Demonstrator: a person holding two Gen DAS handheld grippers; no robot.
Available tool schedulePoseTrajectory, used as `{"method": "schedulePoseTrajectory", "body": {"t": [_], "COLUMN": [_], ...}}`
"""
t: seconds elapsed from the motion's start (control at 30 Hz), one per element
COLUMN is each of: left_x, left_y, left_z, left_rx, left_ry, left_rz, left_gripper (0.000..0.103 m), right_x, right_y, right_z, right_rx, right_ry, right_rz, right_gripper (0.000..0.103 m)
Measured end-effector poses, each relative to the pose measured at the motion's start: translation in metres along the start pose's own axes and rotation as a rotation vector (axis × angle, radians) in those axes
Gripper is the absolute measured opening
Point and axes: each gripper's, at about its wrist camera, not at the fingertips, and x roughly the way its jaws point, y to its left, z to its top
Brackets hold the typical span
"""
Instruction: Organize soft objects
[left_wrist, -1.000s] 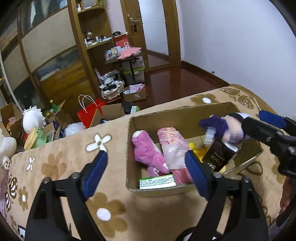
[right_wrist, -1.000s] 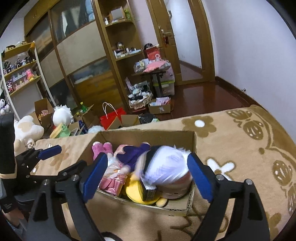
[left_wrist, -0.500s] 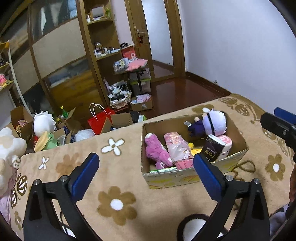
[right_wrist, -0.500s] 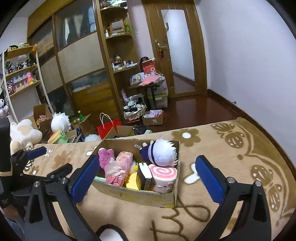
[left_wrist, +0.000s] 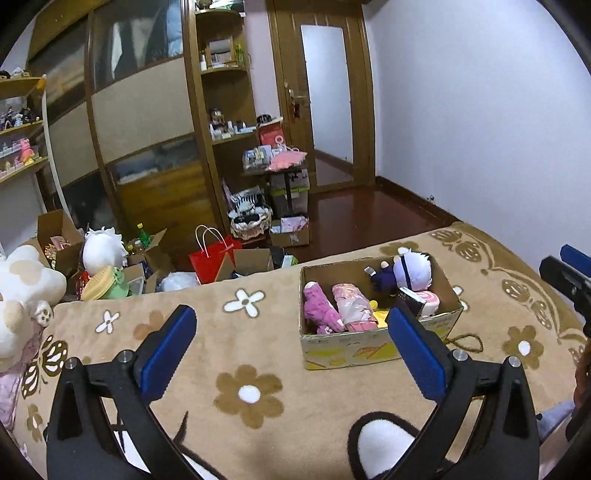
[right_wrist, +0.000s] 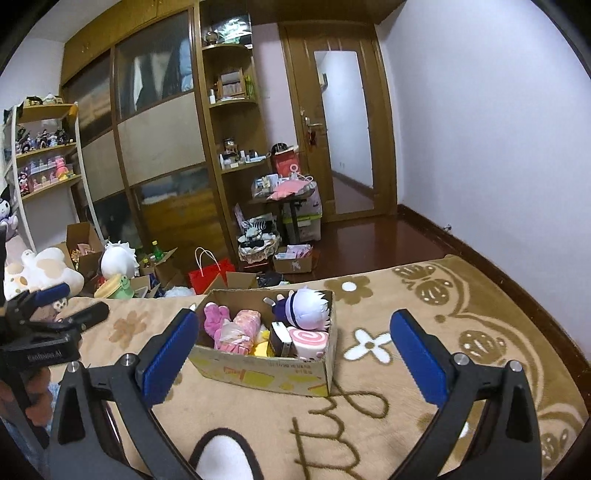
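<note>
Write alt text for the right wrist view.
An open cardboard box on a tan flowered blanket holds a white-haired plush doll, pink plush toys and a pink swirl roll. The open right tool frames it, empty.

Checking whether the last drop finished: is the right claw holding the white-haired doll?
No: the right claw is open and empty, while the white-haired doll lies inside the cardboard box.

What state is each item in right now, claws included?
Left claw: open, empty, above the blanket.
Right claw: open, empty.
Cardboard box: open-topped, upright on the blanket.
White-haired plush doll: lying in the box, on top.
Pink plush: lying in the box.
Pink swirl roll: inside the box, at its front.
</note>
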Motion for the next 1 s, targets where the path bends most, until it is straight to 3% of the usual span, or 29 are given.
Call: {"method": "schedulePoseTrajectory", "body": {"t": [0.27, 0.57, 1.0], "left_x": [-0.024, -0.023, -0.008], "left_y": [0.001, -0.002, -0.005], "left_z": [-0.016, -0.032, -0.039], "left_rx": [0.004, 0.023, 0.046], "left_ry": [-0.029, -0.089, -0.051], "left_rz": [0.01, 0.012, 0.007], "left_gripper": [0.102, 0.102, 0.102], "right_x": [-0.023, -0.032, -0.019], "right_y": [-0.004, -0.005, 0.006], "right_z": [-0.01, -0.02, -0.031], "right_rx": [0.011, -0.007, -0.05], "right_ry": [-0.014, -0.007, 0.04], "right_rz": [-0.012, -0.032, -0.032], "right_gripper": [0.103, 0.103, 0.103]}}
